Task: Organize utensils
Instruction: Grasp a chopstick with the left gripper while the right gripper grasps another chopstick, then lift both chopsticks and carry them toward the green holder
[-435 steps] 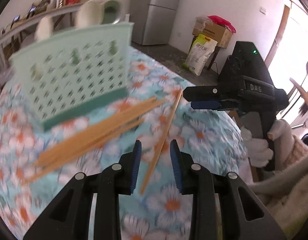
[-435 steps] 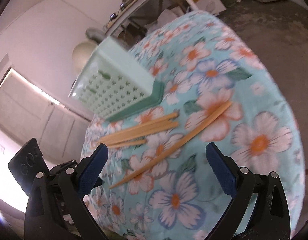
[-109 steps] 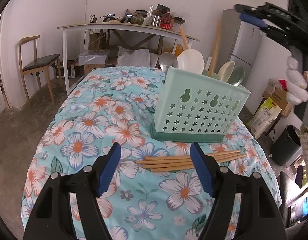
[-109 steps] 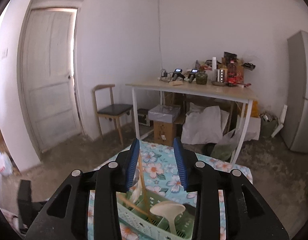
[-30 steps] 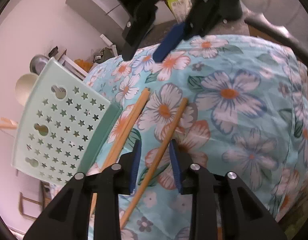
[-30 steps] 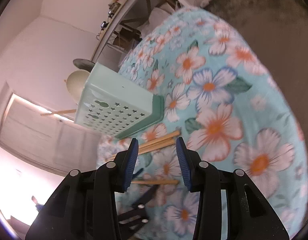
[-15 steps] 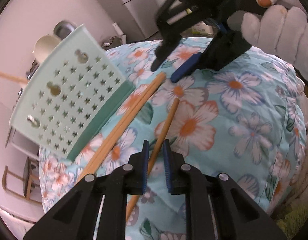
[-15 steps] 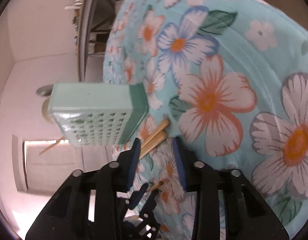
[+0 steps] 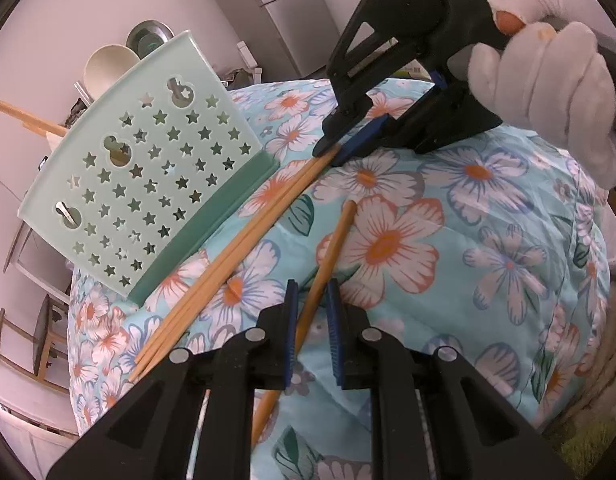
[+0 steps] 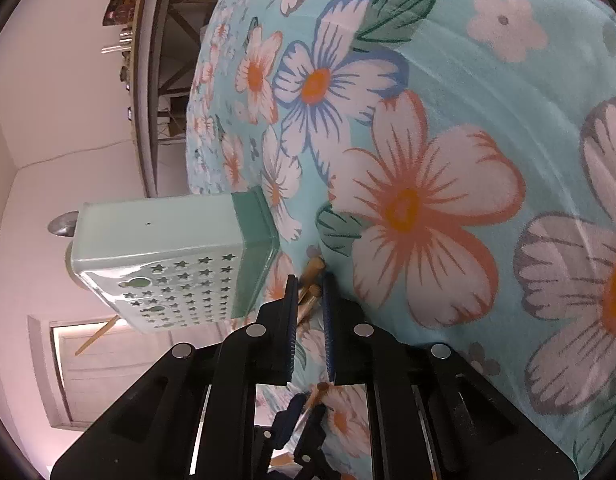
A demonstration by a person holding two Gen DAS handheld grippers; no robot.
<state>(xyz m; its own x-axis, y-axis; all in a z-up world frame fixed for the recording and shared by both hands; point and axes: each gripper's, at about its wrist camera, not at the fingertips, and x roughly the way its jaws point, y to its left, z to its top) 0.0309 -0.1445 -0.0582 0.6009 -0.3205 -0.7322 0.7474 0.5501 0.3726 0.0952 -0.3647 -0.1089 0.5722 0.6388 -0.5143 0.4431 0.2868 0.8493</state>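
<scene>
Left wrist view: left gripper jaws nearly shut, clamped on a single chopstick lying on the floral cloth over the counter, apart from the rest. Bundle of chopsticks lies just beside the dark green base of the mint utensil basket, star cutouts, spoons and a chopstick sticking out of its top. Right gripper, held by a white-gloved hand, has its jaws pinched on the far end of the bundle. No readable writing or brand anywhere. Right wrist view: right gripper jaws have just been closing, now almost together with chopstick ends caught between the blue pads. Utensil basket just beside them. Left gripper visible below, gripping the single chopstick. No labels legible here either.
</scene>
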